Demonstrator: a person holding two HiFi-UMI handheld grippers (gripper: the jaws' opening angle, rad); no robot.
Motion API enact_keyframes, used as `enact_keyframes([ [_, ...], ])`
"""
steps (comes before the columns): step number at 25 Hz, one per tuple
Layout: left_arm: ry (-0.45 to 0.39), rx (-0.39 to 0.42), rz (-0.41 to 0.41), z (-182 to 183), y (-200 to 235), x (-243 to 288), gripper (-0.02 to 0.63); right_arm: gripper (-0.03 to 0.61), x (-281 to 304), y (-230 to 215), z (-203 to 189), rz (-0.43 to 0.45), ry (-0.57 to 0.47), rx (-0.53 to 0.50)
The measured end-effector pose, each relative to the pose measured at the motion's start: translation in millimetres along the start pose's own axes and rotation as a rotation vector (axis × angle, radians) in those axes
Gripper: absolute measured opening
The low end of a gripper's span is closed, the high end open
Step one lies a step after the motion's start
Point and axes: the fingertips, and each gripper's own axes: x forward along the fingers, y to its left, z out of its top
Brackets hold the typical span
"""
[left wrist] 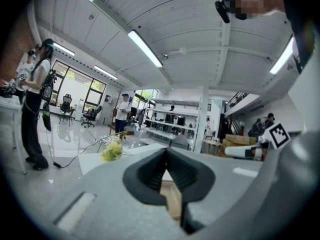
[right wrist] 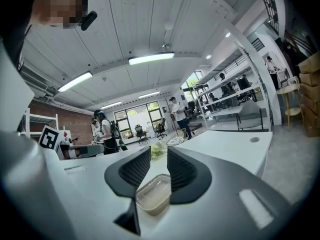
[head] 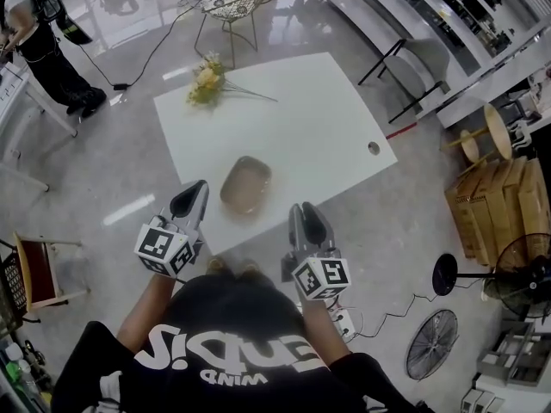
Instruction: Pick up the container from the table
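Translucent tan plastic, shallow and round-cornered: the container (head: 246,184) lies flat on the white table (head: 318,110), close to the table's near edge; nothing touches it. Left gripper (head: 196,188) sits just beside the container's left side in the head view, tips over the table edge, a narrow strip of white between them; right gripper (head: 303,209) sits off the container's right near corner, a little further back toward the person, apart from it; container thus lies between the two, slightly ahead of both. Left gripper view: left gripper (left wrist: 166,151) has its dark ribbed pads meeting at the tips, jaws together, nothing clamped; a tan patch shows low in the opening behind the tips, cannot tell what it is. Right gripper view: right gripper (right wrist: 159,151) has its jaws parted by a narrow gap; the container (right wrist: 154,194) shows low in that gap, resting on the table (right wrist: 225,144) beyond the pads, not pinched, no pad on it. Both grippers point roughly level across the tabletop. Yellow flowers (head: 207,80) lie at the far left corner of the table, well apart from the container; seen also past the left jaws (left wrist: 112,150). A wire chair (head: 232,7) stands beyond the table; a person (head: 43,50) stands at far left on the glossy floor; cardboard boxes (head: 499,196) and a floor fan (head: 430,342) at right.
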Motion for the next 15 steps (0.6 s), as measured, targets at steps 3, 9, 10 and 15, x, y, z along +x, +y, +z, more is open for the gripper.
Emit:
enact_keyframes([
  [3, -0.009, 0.006, 0.012, 0.6, -3.0, 5.0, 0.002, 0.159, 5.3, -4.3, -1.6, 0.031, 0.009, 0.009],
  [9, -0.003, 0.017, 0.029, 0.9, -3.0, 8.8, 0.002, 0.301, 25.3, -6.8, -15.4, 0.073, 0.064, 0.059],
  [10, -0.001, 0.021, 0.033, 0.7, -2.1, 8.4, 0.002, 0.313, 28.8, -7.1, -19.1, 0.078, 0.075, 0.065],
  [15, 0.002, 0.025, 0.055, -0.8, 4.7, 9.3, 0.002, 0.317, 49.0, -13.4, -46.0, 0.094, 0.156, 0.078],
])
